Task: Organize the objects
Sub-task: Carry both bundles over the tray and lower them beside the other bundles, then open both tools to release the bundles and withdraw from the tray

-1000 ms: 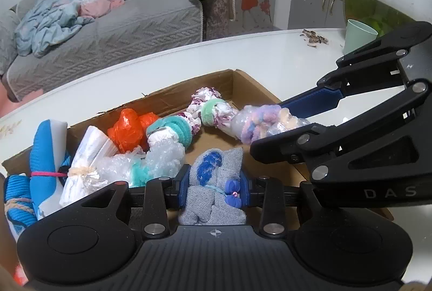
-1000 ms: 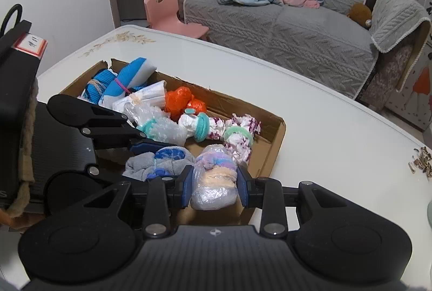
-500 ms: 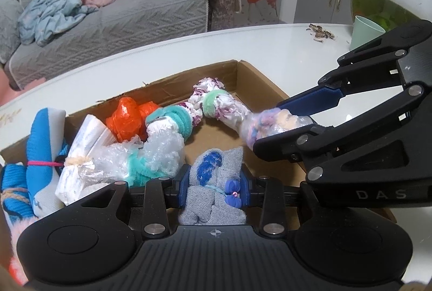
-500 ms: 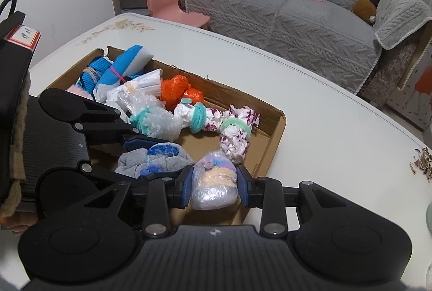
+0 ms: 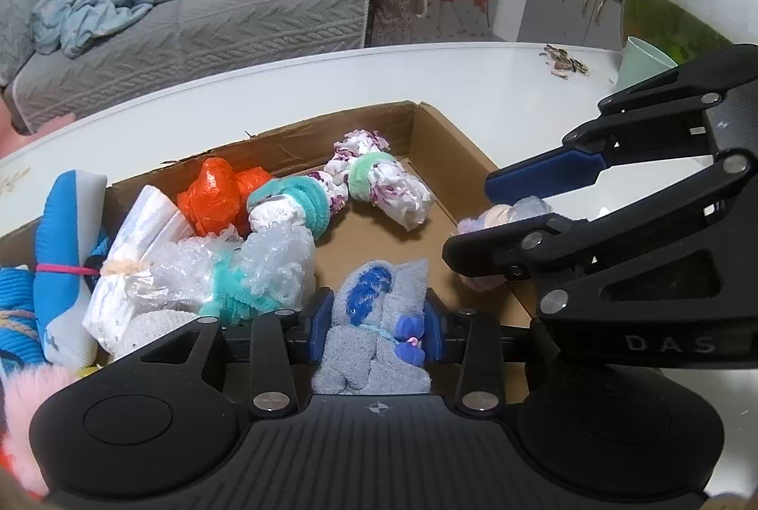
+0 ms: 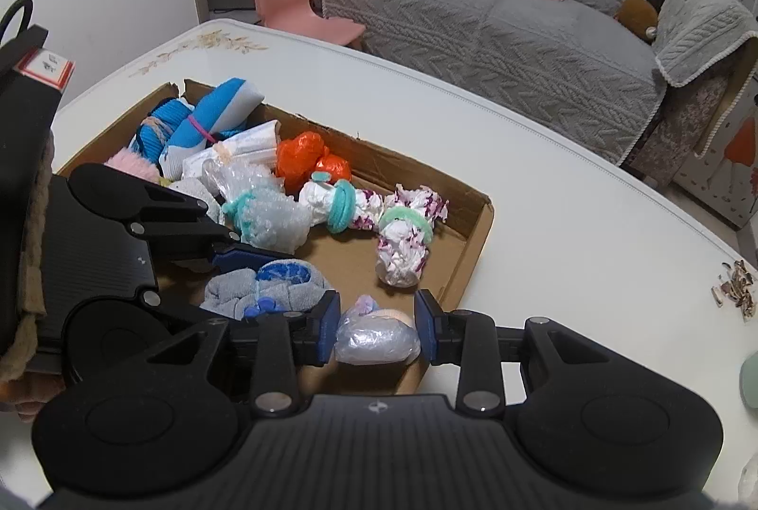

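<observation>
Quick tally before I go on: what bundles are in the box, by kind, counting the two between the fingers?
Knit bundles: 3
Plastic bundles: 3
Printed bundles: 2
Folded white bundle: 1
Pink fluff: 1
Total: 10

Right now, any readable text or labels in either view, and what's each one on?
"DAS": white letters on the black body of the right tool, seen from the left wrist.
Red-bordered white label on the left tool's body: marks too blurred to read.
Nothing else legible; none on the cardboard box.
</observation>
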